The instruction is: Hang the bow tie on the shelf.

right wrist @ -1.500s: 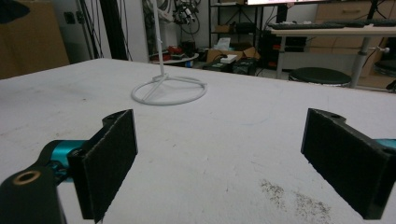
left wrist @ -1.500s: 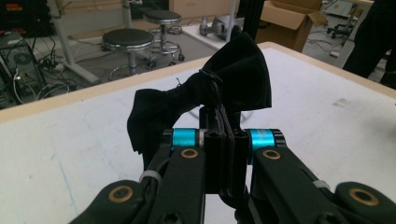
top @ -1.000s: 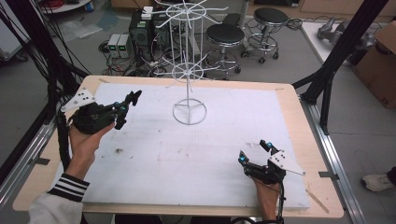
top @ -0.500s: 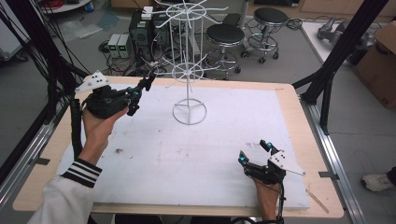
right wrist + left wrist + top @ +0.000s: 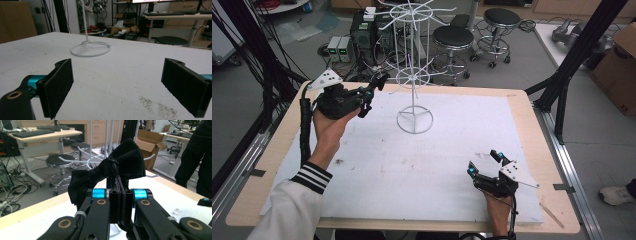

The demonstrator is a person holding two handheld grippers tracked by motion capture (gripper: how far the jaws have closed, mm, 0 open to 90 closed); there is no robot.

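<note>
Up at the table's far left, the left gripper is raised beside the white wire rack, jaws pinched on what looks like a black fabric bow. Near the front right, the right gripper rests wide apart on the white mat.

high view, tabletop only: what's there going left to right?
left gripper with jaws shut on a black cloth bow → white wire rack → right gripper, jaws open and empty.
</note>
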